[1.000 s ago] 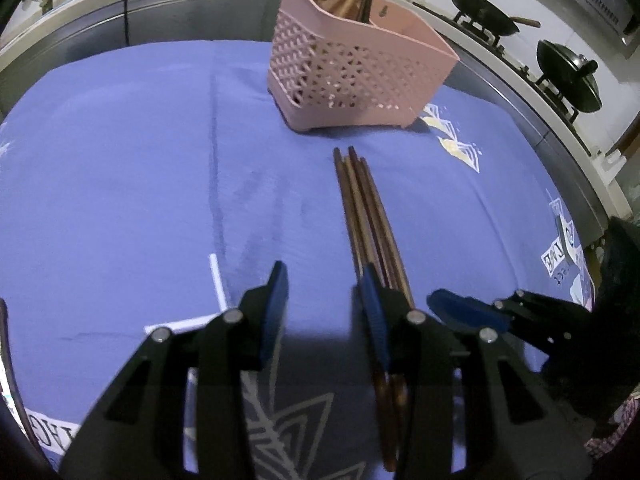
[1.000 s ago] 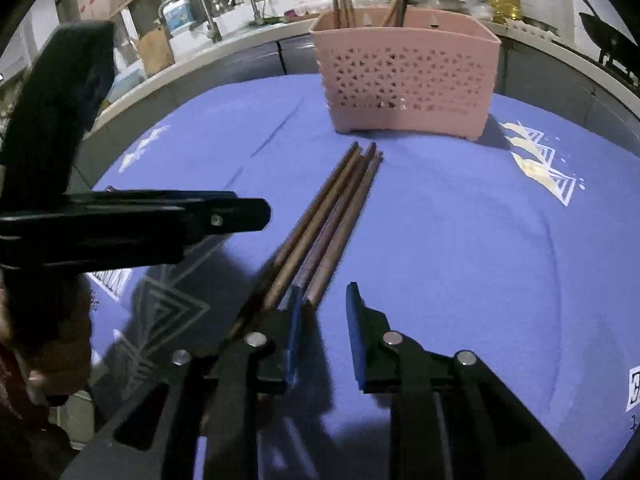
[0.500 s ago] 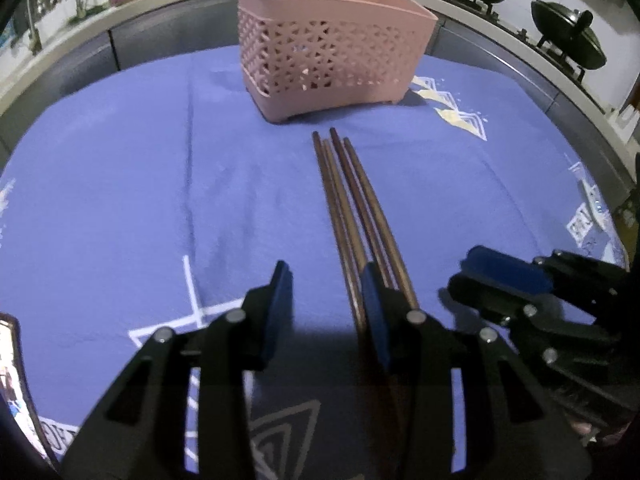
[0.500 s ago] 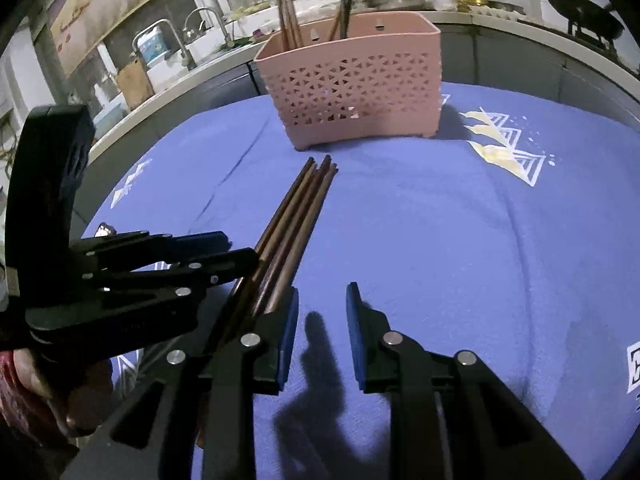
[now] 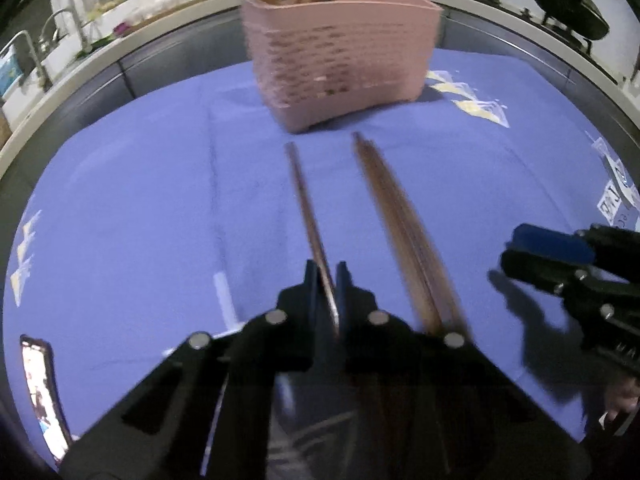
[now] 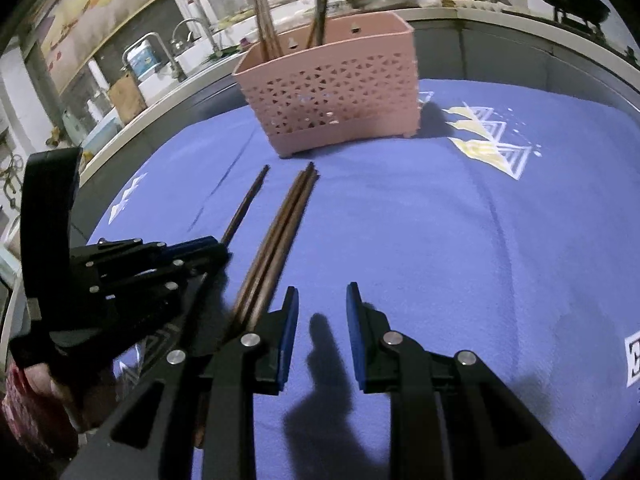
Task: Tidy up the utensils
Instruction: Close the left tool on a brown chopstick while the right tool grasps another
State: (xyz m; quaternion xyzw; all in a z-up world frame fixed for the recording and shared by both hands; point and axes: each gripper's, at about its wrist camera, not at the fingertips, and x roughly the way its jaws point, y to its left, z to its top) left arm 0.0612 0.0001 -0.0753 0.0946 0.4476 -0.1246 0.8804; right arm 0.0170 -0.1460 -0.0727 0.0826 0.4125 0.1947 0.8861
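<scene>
A pink lattice basket (image 5: pixel 340 60) (image 6: pixel 332 96) with several chopsticks upright in it stands at the far side of the blue cloth. My left gripper (image 5: pixel 327 276) (image 6: pixel 200 250) is shut on the near part of a single brown chopstick (image 5: pixel 306 200) (image 6: pixel 244 208), which points toward the basket. A bundle of brown chopsticks (image 5: pixel 400 220) (image 6: pixel 280 240) lies on the cloth just right of it. My right gripper (image 6: pixel 322 300) (image 5: pixel 520 248) hovers open right of the bundle's near end, with only cloth between its blue pads.
The blue tablecloth (image 6: pixel 460 240) with white triangle prints covers a round table. A phone (image 5: pixel 38 392) lies at its near left edge. Black woks (image 5: pixel 568 0) sit on a stove behind, and a sink with a tap (image 6: pixel 160 52) lies at the back left.
My left gripper's jaws have closed on one chopstick and drawn it left, away from the bundle. The left view has turned. My right gripper stays open beside the bundle.
</scene>
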